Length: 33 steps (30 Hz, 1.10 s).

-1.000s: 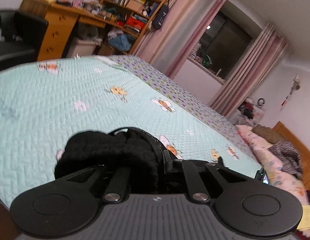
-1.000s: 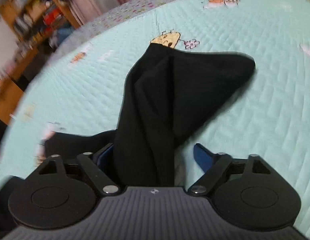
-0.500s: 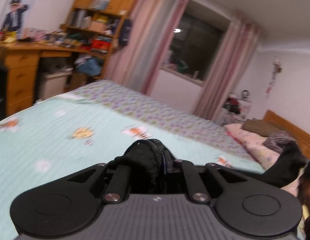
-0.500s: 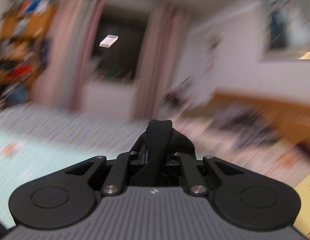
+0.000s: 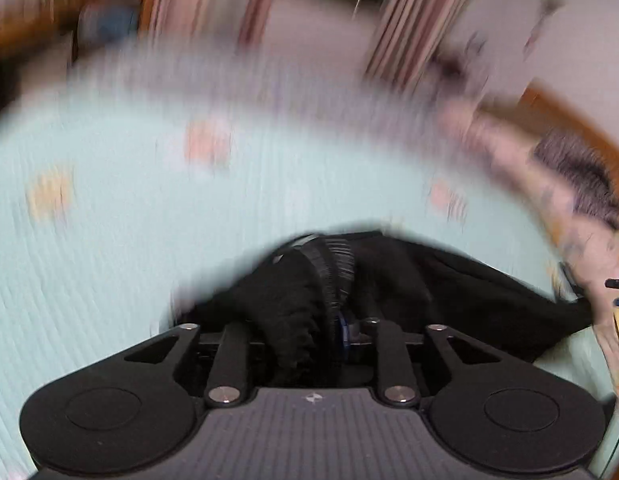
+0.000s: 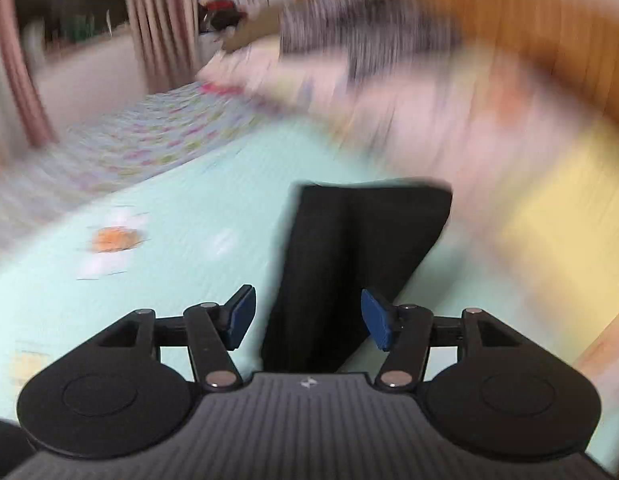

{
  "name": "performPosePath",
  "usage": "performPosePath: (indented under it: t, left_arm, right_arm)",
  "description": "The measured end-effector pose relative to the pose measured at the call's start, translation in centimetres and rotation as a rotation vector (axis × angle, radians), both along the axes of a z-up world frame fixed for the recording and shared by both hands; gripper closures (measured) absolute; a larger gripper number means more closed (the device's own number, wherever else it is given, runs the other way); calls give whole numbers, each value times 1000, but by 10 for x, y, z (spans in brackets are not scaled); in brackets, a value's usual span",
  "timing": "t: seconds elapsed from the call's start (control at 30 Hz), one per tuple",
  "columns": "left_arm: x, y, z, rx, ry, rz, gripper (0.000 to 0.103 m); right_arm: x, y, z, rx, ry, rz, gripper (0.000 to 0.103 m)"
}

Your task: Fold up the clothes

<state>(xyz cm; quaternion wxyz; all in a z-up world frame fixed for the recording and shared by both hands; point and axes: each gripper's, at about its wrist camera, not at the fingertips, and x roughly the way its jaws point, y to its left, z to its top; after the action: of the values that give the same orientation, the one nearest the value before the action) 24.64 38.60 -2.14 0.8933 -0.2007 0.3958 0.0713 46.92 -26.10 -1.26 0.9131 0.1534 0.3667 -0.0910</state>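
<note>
- You have no readable text, label, brand name, number or sign in either wrist view.
- You see only a small pale emblem, no letters, on the ribbed housing of the left gripper [image 5: 341, 304] and the same on that of the right gripper [image 6: 307, 316].
- Your bedspread [image 6: 189, 216] carries printed cartoon patches, too blurred to show any wording.
</note>
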Motion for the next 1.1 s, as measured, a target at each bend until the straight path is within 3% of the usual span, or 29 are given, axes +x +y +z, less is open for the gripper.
performPosePath:
  t: [0.03, 0.07, 0.13, 0.17, 0.27, 0.43, 0.53, 0.63, 0.73, 0.87, 0.93, 1.03, 1.1]
  left_arm:
    - [2, 4, -14, -30, 51, 5, 74]
    - [-4, 5, -19, -30, 44, 21, 73]
    - [-23, 7, -19, -58, -10, 43, 70]
    - [-34, 9, -17, -82, -45, 51, 70]
    - [-60, 20, -12, -133, -124, 86, 45]
    - [-76, 45, 14, -152, -228, 193, 42]
    - [-94, 50, 19, -71, -224, 255, 37]
    - [-114, 44, -3, -18, -174, 231, 28]
    - [-135, 35, -39, 3, -118, 200, 22]
    - [-156, 36, -76, -77, -160, 198, 18]
    - [-164, 38, -90, -124, -192, 191, 18]
    - [-170, 45, -93, -197, -263, 147, 18]
    - [-173, 47, -94, -220, -289, 133, 17]
  right_arm:
    - [-13, -12, -22, 117, 4, -6, 43]
    - [-26, -23, -43, 234, 8, -11, 43]
    - [-63, -28, -73, 296, 13, 13, 43]
    - [-83, -29, -82, 294, 4, 44, 43]
    - [-152, -16, -97, 241, -47, 148, 42]
    - [-234, 4, -113, 270, -83, 278, 41]
    - [-277, 30, -116, 222, -103, 378, 41]
    - [-301, 65, -109, 90, -159, 515, 36]
    - [-330, 120, -103, -142, -244, 710, 31]
    - [-370, 201, -106, -451, -383, 1003, 21]
    - [-387, 233, -115, -575, -444, 1097, 16]
    - [-400, 266, -136, -700, -451, 1198, 16]
    - [-401, 278, -143, -734, -426, 1206, 16]
